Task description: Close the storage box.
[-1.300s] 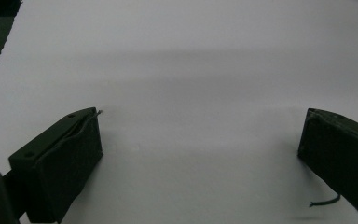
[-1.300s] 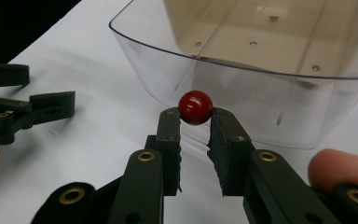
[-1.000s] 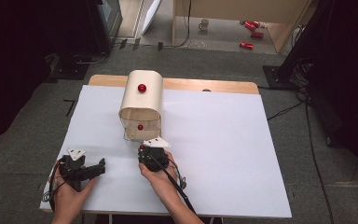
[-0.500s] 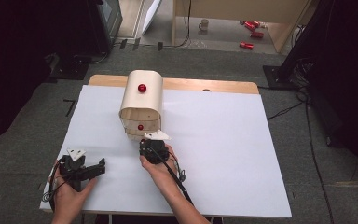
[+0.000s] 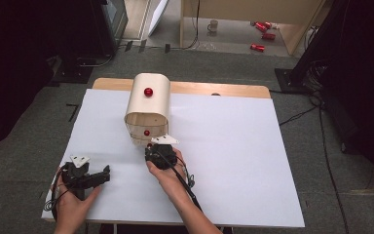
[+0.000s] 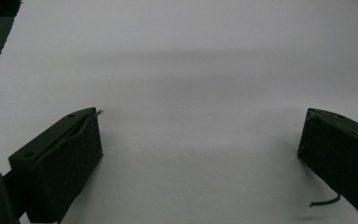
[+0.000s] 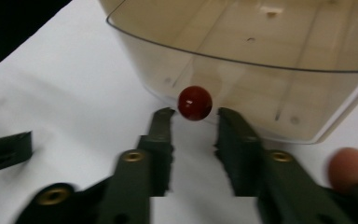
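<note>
A beige round-topped box stands on the white sheet, with one red knob on its top. A second red knob sits on its clear front flap. My right gripper points at that flap. In the right gripper view the knob lies just past the tips of the right gripper, centred on the gap, and the jaws are open and apart from it. My left gripper rests on the sheet at the near left, and its open jaws hold nothing.
The sheet covers a wooden table whose far edge shows behind the box. A cable trails from the right gripper along the forearm. Red cans and a mug lie on the floor beyond.
My right gripper has moved forward towards the box, so its jaw tips now sit at the lower red knob. The left gripper has stayed where it was.
</note>
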`<state>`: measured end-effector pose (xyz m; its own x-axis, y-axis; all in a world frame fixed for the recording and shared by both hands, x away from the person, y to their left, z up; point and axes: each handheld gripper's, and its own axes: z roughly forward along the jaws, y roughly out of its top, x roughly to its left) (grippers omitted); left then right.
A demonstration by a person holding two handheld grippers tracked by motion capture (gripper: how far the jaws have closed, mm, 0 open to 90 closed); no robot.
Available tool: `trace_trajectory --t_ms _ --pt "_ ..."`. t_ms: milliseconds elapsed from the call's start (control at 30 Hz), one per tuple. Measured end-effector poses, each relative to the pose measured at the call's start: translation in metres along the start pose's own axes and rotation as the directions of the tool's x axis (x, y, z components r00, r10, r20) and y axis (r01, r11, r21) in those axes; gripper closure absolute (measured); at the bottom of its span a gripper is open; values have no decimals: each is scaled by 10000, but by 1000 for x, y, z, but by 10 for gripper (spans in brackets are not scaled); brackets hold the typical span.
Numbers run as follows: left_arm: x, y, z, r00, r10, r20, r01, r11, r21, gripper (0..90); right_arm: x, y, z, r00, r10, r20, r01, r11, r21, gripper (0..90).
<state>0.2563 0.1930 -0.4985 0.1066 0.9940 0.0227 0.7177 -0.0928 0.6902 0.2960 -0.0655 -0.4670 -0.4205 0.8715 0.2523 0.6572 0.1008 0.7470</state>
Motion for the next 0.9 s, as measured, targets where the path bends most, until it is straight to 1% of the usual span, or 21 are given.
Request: trace_trajectory --t_ms 33,100,133,167,233,267,300,333,467,500,667,800,900 --pt "0 0 0 10000 -1 0 1 10000 0 0 -1 0 -2 9999 -117 -86 117 9999 38 443" --pt "0 0 0 10000 -1 0 1 10000 1 0 -2 -1 -6 9986 -533 69 532 9985 121 289" --pt "0 0 0 10000 -2 -3 2 10000 -1 0 -4 -2 -8 9975 -708 -36 708 9973 175 216" --pt "0 0 0 10000 2 -3 -2 10000 0 0 -6 -2 -11 9961 -863 -172 867 9959 271 122" --pt "0 0 0 10000 -1 -2 1 10000 -2 0 -8 -3 -17 9940 -1084 -129 1087 9936 298 65" --pt "0 0 0 10000 2 -1 -2 10000 1 0 -11 -4 -21 9935 -1124 -160 1128 9932 282 28" --pt "0 0 0 10000 20 1 -20 10000 16 0 -17 -5 -30 9941 -1076 -117 1078 9940 158 20" --pt "0 0 0 10000 20 1 -20 10000 17 0 -17 -5 -30 9941 -1076 -117 1078 9940 158 20" --pt "0 0 0 10000 20 0 -20 10000 19 0 -32 -6 -46 9962 -867 127 868 9962 -66 20" --pt "0 0 0 10000 19 -3 -19 10000 21 0 -36 -6 -50 9960 -873 177 875 9961 -114 20" --pt "0 0 0 10000 18 -1 -18 10000 18 0 -57 -9 -68 9965 -699 465 711 9972 -250 20" --pt "0 0 0 10000 17 0 -17 10000 14 0 -75 -14 -82 9954 -714 639 736 9967 -332 20" --pt "0 0 0 10000 15 2 -15 10000 16 0 -89 -18 -92 9952 -558 803 589 9976 -367 20"
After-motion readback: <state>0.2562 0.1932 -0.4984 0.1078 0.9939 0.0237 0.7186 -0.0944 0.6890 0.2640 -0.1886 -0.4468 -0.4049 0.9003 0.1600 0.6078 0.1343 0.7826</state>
